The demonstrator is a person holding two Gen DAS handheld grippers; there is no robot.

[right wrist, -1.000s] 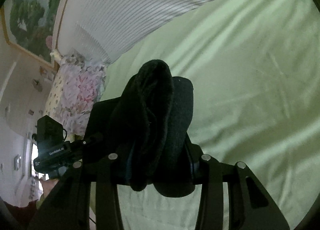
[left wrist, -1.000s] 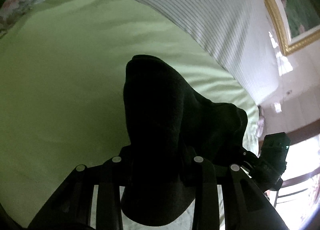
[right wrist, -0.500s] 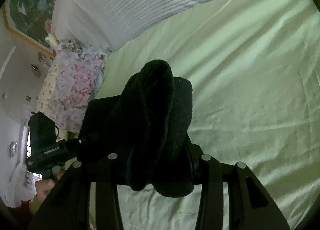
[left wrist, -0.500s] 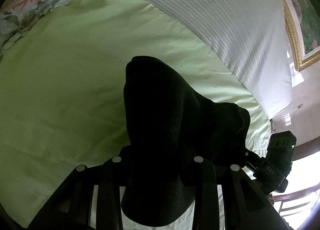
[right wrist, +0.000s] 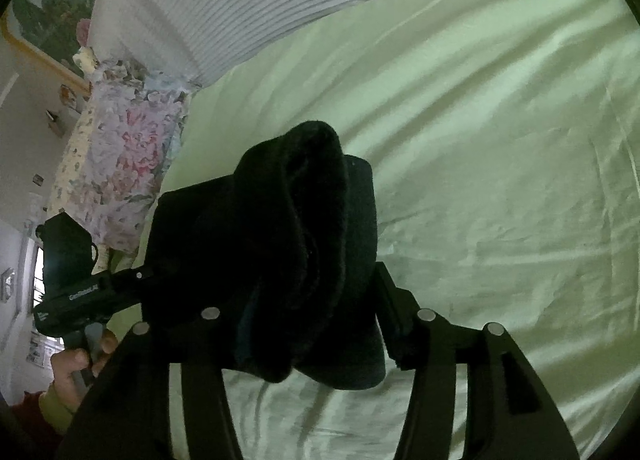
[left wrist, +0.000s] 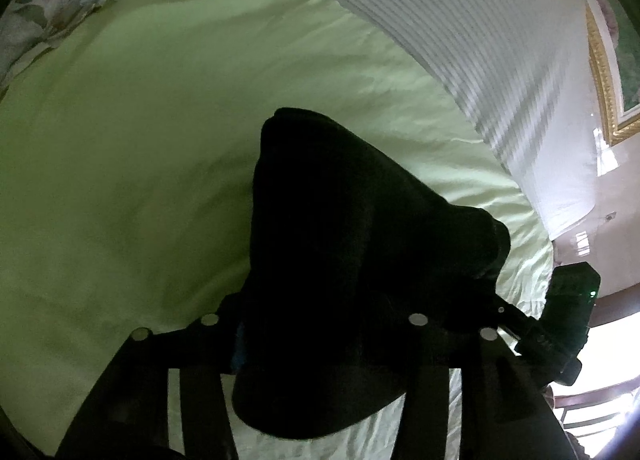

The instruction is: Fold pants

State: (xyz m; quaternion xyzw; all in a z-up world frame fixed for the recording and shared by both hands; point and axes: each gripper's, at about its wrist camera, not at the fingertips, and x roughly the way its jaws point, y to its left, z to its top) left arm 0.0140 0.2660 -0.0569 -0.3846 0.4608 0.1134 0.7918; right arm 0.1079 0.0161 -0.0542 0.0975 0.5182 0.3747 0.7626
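Note:
The black pants (left wrist: 340,240) hang in a thick folded bundle over the light green bed sheet (left wrist: 120,180). In the left wrist view my left gripper (left wrist: 316,320) has the bundle between its fingers; its jaws are opening and stand wider than the cloth. In the right wrist view the pants (right wrist: 288,220) bulge up between the fingers of my right gripper (right wrist: 312,300). Its jaws are opening too, and the right pad stands just off the fabric. Each view shows the other gripper at the bundle's far end: the right one (left wrist: 560,320), and the left one (right wrist: 80,292) in a hand (right wrist: 76,368).
A striped white cover (left wrist: 460,20) lies across the far side of the bed. A floral pillow (right wrist: 120,160) sits at the bed's edge. A gold-framed picture (left wrist: 608,80) hangs on the wall behind. The green sheet (right wrist: 500,180) stretches wide to the right.
Both pairs of fingers have spread apart around the pants. Both grippers have sunk a little toward the sheet. The bundle keeps its shape.

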